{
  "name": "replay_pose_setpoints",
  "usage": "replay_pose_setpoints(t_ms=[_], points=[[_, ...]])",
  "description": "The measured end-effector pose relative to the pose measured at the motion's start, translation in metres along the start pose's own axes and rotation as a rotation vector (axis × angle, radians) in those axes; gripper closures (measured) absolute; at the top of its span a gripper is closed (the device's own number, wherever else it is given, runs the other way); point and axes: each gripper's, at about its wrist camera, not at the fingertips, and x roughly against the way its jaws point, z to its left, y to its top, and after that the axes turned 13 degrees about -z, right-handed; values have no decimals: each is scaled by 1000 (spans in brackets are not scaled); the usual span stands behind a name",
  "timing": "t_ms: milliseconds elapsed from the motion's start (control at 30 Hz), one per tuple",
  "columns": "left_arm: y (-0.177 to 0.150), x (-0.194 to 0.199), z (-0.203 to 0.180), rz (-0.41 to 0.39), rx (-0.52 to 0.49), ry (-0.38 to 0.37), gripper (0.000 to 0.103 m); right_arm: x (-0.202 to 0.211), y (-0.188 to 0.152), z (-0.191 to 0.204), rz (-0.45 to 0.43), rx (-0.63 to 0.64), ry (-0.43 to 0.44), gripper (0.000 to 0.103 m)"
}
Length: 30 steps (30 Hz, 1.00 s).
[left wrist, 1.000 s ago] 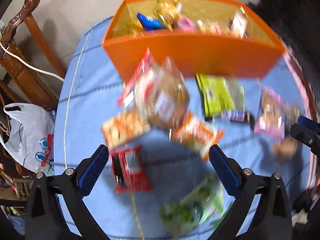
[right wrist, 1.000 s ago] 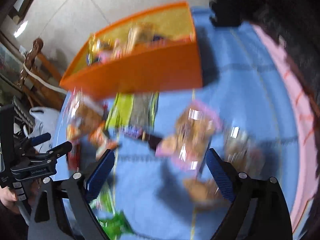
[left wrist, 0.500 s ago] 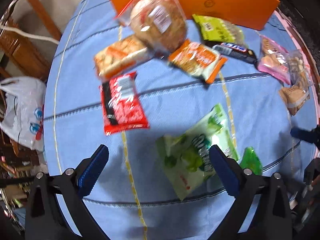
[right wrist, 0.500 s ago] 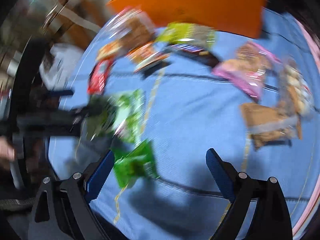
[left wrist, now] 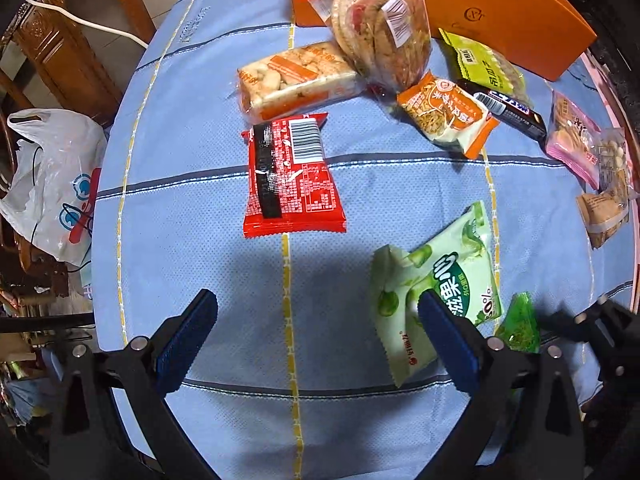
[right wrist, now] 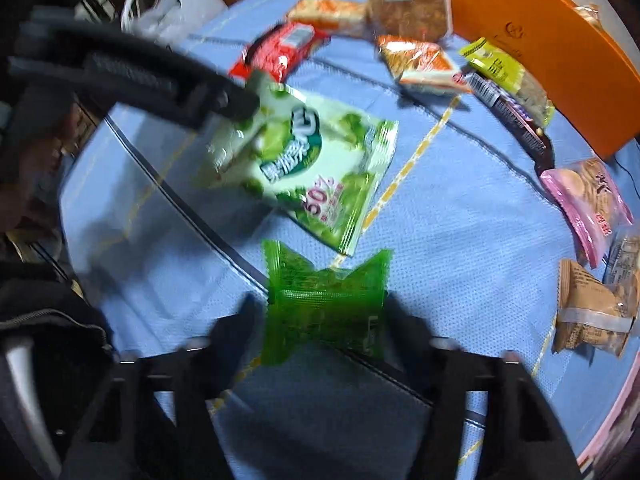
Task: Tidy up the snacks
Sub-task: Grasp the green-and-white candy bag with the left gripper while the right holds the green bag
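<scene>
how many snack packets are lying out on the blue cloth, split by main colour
Green: 3 - pale green bag, small green packet, yellow-green pack
Orange: 2 - cracker pack, noodle snack
Red: 1 - red packet
Pink: 1 - pink packet
Black: 1 - chocolate bar
Clear or brown: 3 - round cakes, clear bag, brown pastry
Total: 11

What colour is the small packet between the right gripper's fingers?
Bright green small packet, clearest in the right wrist view.

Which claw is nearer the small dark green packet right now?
Right. The right claw straddles the small dark green packet, jaws closing with it between them. The left claw hangs open above bare tablecloth, the packet beyond its right finger.
</scene>
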Motion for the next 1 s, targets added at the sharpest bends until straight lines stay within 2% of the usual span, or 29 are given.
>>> replay_pose_setpoints(t_ms=[33,67,133,333,533,733,1000], points=[[1,0,0,0,0,-3,5,-1,0,1,-3,7,-2,57],[1,0,0,-1,-2,-5,5,0,1,0,-3,6,7,69],[4,-2,0,-7,-8,-8,5,4,2,-7,-15,-32,30,69],[4,-1,-24,-7,-67,-38,5,25,-6,-51,-52,-166,-13,68],[2,-6,-49,21,-110,-68,5,37,-15,-80,-60,-241,-50,68],[-8,-13,-81,45,-188,-103,5,41,-24,-92,-79,-266,-49,68],[-16,-21,-96,64,-217,-120,4,38,-20,-91,-79,-277,-40,67]])
